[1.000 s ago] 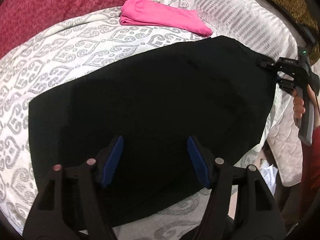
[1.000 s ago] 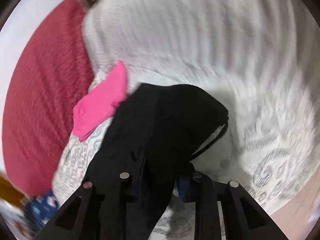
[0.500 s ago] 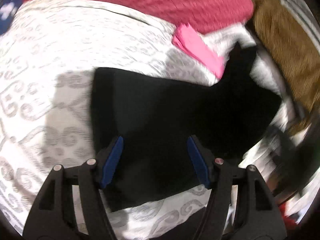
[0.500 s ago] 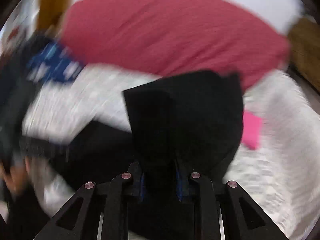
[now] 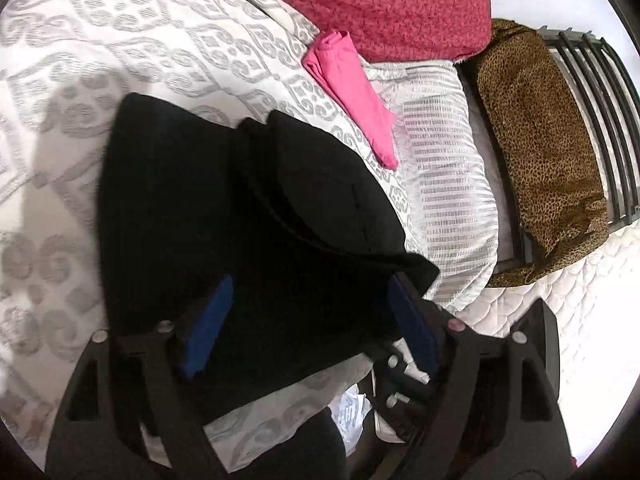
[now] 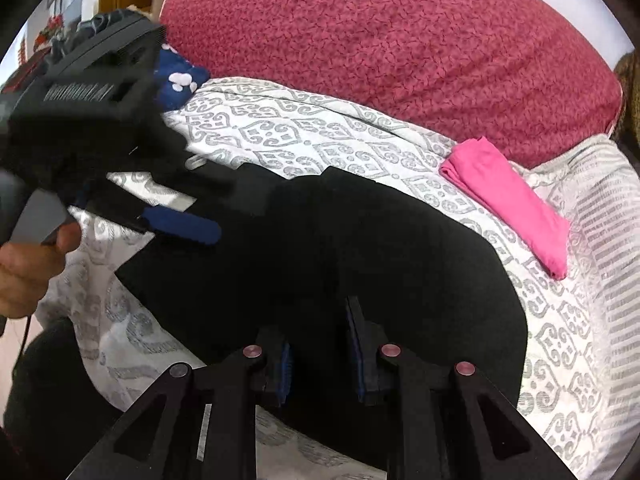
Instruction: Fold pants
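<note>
The black fabric pants (image 6: pixel 360 248) lie half-folded on the patterned white bedspread (image 6: pixel 280 136). The right hand-held gripper (image 6: pixel 320 360) clamps their edge and may drag the fold askew; the left hand-held gripper (image 5: pixel 308 320) is opening, pads clear.

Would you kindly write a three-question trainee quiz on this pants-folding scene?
1. True or false: the right gripper is clamped on the black pants.
2. Which item lies beside the pants on the quilt? A) pink cloth B) yellow towel C) green shirt
3. Fill in: the left gripper has its jaws ____ over the pants.

Key: 1 true; 2 A; 3 opening, with nothing pinched.
</note>
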A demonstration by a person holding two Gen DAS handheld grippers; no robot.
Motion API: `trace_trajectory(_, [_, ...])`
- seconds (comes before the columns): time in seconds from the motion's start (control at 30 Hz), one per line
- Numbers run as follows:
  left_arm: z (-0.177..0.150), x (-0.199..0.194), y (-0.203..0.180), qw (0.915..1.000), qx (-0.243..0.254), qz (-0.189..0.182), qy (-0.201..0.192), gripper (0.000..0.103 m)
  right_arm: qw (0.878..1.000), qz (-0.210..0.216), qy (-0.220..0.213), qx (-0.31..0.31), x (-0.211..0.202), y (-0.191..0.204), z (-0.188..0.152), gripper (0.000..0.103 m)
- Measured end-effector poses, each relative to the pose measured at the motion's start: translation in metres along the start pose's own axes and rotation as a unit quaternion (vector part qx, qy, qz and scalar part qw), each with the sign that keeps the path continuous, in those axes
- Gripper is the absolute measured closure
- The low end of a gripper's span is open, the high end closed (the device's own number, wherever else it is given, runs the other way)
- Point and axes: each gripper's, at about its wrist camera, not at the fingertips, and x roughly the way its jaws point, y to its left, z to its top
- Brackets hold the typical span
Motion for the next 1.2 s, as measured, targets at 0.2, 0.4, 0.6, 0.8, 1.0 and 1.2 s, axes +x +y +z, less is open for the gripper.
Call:
trace_trajectory(0.2, [0.009, 0.007, -0.005, 1.0000, -0.007, 0.001, 0.002, 0.023, 1.000, -0.005, 0.003, -0.011, 0.001, 0.003, -0.006, 0.080])
trace_trajectory(0.4, [0.012, 0.007, 0.005, 0.9994, -0.033, -0.008, 0.000, 0.023, 1.000, -0.003, 0.003, -0.021, 0.001, 0.007, -0.009, 0.080])
trace_trajectory(0.6, [0.018, 0.043, -0.018, 0.9995, -0.008, 0.008, 0.031, 0.031, 1.000, -0.002, 0.002, -0.021, 0.003, 0.006, -0.009, 0.080])
trace_trajectory(0.8, [0.019, 0.041, -0.035, 0.9952, 0.059, 0.074, 0.024, 0.085, 1.000, 0.006, 0.002, -0.005, 0.000, 0.000, -0.010, 0.077])
trace_trajectory(1.0, [0.014, 0.035, -0.038, 0.9921, 0.080, 0.096, 0.007, 0.085, 1.000, 0.027, 0.011, 0.005, -0.007, -0.004, -0.012, 0.059])
trace_trajectory(1.2, [0.011, 0.021, -0.057, 0.9865, 0.118, 0.113, -0.017, 0.086, 0.997, 0.065, 0.003, 0.053, -0.032, -0.035, -0.018, 0.051])
